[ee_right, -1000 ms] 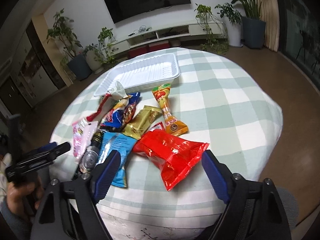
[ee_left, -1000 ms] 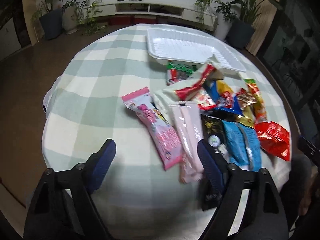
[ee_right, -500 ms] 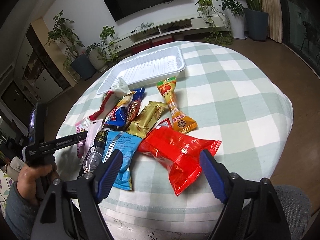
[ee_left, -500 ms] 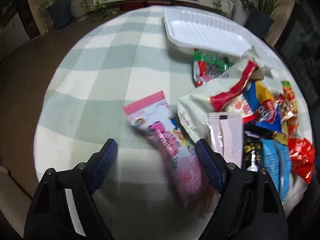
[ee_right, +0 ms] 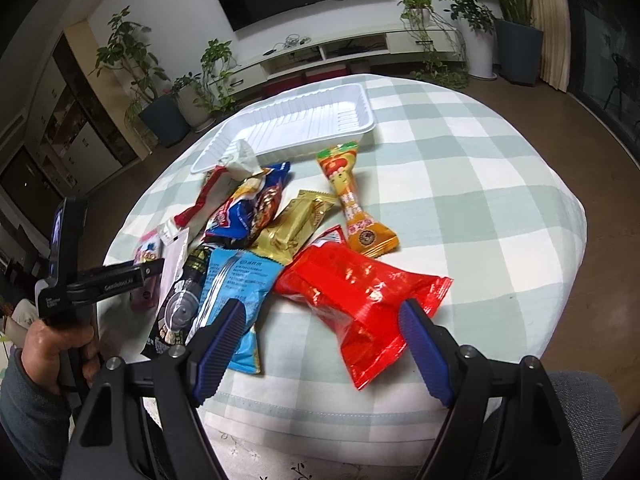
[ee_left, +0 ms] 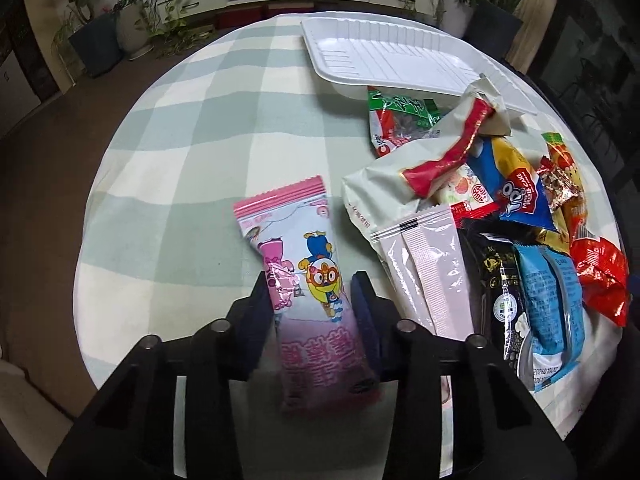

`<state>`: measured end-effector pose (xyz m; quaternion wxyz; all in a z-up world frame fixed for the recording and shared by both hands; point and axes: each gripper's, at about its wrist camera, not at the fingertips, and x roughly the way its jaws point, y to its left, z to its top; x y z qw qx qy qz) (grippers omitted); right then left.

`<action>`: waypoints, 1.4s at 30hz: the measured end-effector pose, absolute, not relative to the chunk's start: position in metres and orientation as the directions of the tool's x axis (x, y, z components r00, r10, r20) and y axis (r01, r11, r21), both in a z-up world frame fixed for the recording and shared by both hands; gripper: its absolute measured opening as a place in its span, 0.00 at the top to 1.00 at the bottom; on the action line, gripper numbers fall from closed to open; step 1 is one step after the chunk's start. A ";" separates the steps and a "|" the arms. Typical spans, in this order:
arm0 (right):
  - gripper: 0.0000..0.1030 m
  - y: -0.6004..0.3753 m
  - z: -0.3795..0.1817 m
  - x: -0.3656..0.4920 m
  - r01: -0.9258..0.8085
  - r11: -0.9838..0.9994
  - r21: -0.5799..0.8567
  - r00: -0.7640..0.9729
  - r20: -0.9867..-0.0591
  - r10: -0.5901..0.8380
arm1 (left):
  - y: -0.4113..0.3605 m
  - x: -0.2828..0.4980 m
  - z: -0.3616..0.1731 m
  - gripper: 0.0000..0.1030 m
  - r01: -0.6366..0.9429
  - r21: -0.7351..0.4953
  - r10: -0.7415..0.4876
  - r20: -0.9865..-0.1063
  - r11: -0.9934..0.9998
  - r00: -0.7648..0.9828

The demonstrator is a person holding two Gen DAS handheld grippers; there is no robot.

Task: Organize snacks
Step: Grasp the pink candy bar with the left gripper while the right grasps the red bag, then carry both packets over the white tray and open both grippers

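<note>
Closed in on the pink packet (ee_left: 308,280) since a second ago: left claw (ee_left: 312,304) narrowed, pads pinching its lower half on the table (ee_left: 180,140). Best lifted straight, kept clear of the pale sachet (ee_left: 428,272) just beside, then carried over the heap to the empty white tray (ee_left: 384,56). Right claw (ee_right: 320,340) hung wide open, holding nothing, above the red bag (ee_right: 360,292).

Snack packets (ee_right: 280,236) lie heaped on the table (ee_right: 500,184); the tray (ee_right: 296,128) sits behind them, one packet (ee_left: 304,280) apart at their left.
</note>
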<state>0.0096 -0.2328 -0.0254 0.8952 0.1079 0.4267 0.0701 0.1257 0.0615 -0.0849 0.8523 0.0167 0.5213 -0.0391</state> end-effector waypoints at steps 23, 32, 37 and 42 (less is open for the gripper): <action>0.26 -0.209 -0.019 0.048 -0.301 0.952 -0.063 0.498 -0.862 0.100 | 0.063 0.077 -0.081 0.83 0.192 -0.021 -0.105 -0.893 0.981 0.439; 0.35 -0.195 -0.055 0.066 -0.419 0.893 -0.165 0.366 -0.931 0.001 | 0.059 0.075 -0.082 0.80 0.214 0.022 -0.075 -0.897 0.977 0.435; 0.65 -0.202 -0.060 0.066 -0.400 0.910 -0.104 0.344 -0.938 0.045 | 0.058 0.071 -0.082 0.81 0.244 0.041 -0.076 -0.890 0.969 0.449; 0.69 -0.208 -0.055 0.057 -0.381 0.922 -0.064 0.358 -0.930 0.083 | 0.065 0.067 -0.078 0.85 0.239 -0.011 -0.120 -0.885 0.971 0.450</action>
